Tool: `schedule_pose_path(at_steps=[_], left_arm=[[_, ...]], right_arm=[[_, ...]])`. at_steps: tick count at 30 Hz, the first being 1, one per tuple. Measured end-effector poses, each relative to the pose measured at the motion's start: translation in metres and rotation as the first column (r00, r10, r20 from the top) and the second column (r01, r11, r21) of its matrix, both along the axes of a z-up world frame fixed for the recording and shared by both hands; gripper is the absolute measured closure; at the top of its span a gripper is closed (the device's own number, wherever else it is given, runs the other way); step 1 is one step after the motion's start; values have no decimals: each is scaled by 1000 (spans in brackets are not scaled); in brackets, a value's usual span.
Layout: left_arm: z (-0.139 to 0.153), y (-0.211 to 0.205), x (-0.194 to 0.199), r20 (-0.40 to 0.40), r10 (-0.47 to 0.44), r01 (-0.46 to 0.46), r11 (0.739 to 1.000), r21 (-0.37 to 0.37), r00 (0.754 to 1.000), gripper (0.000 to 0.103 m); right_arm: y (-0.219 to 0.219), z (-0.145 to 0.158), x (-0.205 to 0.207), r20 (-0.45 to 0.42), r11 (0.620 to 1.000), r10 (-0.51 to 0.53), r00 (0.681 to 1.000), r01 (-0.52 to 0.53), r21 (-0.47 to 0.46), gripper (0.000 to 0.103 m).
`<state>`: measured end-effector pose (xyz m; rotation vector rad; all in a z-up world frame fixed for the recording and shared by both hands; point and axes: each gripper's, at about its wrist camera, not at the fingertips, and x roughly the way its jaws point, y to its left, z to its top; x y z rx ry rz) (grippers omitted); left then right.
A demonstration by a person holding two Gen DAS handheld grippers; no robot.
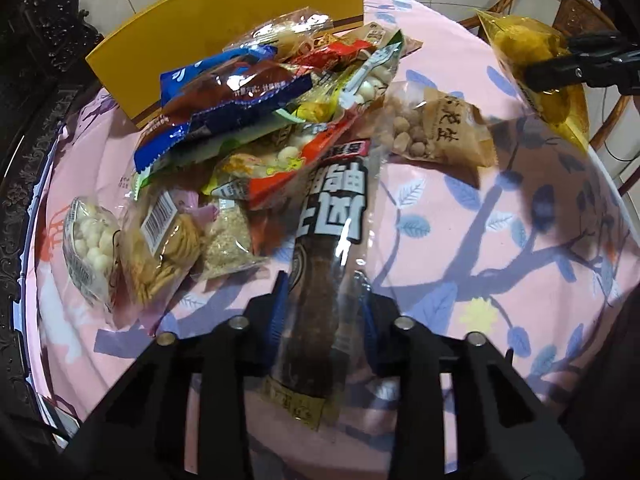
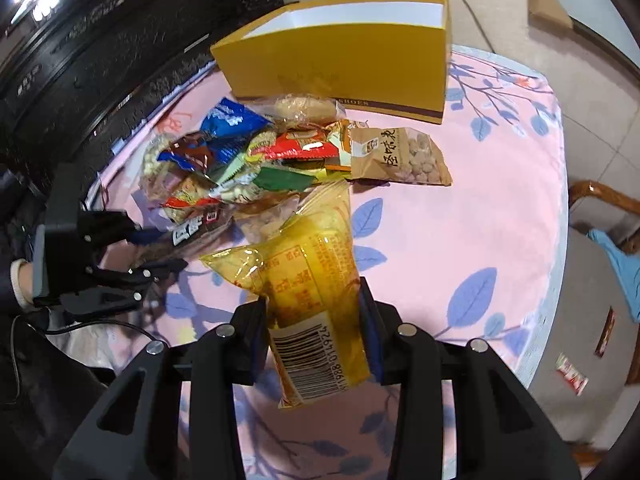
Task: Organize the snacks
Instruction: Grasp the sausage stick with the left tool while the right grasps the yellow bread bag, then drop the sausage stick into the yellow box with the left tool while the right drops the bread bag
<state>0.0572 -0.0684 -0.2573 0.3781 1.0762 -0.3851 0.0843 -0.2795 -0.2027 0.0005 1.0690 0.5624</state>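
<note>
Rightward, bare pink tablecloth (image 2: 460, 240) to its edge.

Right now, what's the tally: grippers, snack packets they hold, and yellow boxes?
Grippers: 2 (left gripper, right gripper)
Held packets: 2 (brown packet, yellow packet)
Yellow box: 1
Total: 5

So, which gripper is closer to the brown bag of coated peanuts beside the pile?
Probably right, though it is close. The right gripper, holding the yellow packet, faces the peanut bag; the left gripper grips the dark sausage pack beyond the pile.
</note>
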Motion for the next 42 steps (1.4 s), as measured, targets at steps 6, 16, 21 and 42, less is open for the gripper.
schedule_pose_path(at_steps=[6, 16, 21, 42], left_arm=[[40, 12, -26, 14, -13, 14, 998, -68, 1000, 76], [151, 36, -19, 205, 48, -8, 981, -193, 978, 76], [206, 47, 43, 328, 125, -24, 956, -294, 936, 76], [208, 66, 187, 380, 376, -243, 903, -353, 845, 13]], right_arm=[[-1, 16, -7, 27, 999, -3, 1000, 2, 53, 63], [9, 74, 13, 165, 992, -19, 986, -2, 125, 63], [15, 117, 55, 280, 987, -67, 958, 21, 162, 63], [58, 97, 151, 364, 994, -105, 925, 93, 51, 37]])
